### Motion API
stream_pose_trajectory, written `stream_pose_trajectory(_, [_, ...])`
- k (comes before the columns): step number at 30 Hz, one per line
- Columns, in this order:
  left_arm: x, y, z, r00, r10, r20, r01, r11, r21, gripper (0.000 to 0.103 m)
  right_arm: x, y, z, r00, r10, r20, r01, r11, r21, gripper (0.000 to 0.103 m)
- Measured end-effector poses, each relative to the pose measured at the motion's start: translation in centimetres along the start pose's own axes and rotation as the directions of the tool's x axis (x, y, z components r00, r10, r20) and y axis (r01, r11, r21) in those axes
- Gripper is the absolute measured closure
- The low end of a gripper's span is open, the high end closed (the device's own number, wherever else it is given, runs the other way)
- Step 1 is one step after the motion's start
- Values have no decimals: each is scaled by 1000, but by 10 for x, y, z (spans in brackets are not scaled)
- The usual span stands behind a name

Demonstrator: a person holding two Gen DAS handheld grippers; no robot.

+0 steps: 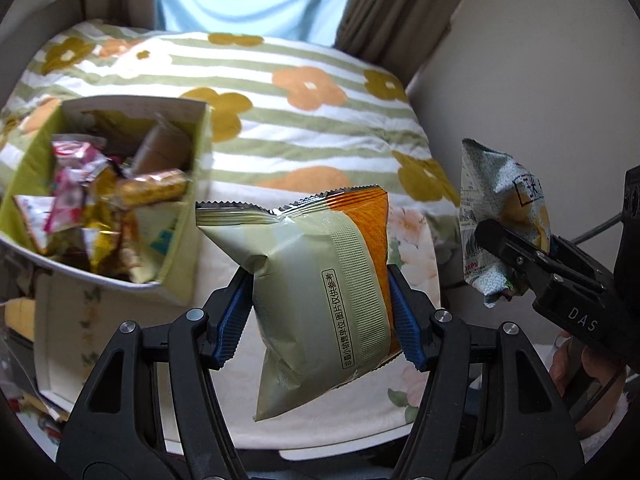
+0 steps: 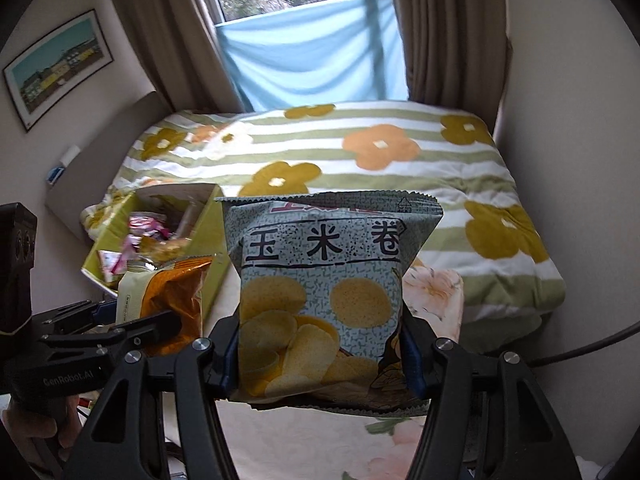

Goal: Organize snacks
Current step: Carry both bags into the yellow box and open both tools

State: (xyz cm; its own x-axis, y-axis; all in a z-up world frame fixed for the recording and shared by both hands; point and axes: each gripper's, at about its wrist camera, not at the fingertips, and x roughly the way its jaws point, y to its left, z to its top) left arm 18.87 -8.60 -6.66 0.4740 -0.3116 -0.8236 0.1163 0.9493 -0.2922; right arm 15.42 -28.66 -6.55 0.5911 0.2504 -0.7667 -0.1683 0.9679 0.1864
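Note:
My left gripper [image 1: 318, 312] is shut on a pale green and orange snack bag [image 1: 320, 280], held in the air above the bed; the bag also shows in the right wrist view [image 2: 168, 296]. My right gripper [image 2: 320, 356] is shut on a blue-grey chip bag [image 2: 324, 280] with yellow crisps printed on it; the bag also shows at the right of the left wrist view [image 1: 500, 220]. A green cardboard box [image 1: 188, 200] holding several small snack packets stands to the left on the bed, and shows in the right wrist view [image 2: 214, 240].
A striped quilt with orange and mustard flowers [image 1: 304, 120] covers the bed behind. A floral sheet [image 2: 304, 448] lies under the grippers. Curtains and a blue cloth [image 2: 312, 64] hang at the window. A wall [image 2: 580, 200] stands at the right.

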Motion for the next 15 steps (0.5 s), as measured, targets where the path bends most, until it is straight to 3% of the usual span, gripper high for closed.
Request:
stream_pose_trajectory(7, [-52, 53, 20, 993, 48, 104, -42, 998, -55, 42, -3, 47, 21, 997, 63, 46, -59, 995, -75, 45])
stream_pose_trajectory(15, [-77, 125, 58, 985, 86, 149, -71, 992, -106, 42, 22, 109, 60, 989, 131, 69, -122, 985, -120, 45])
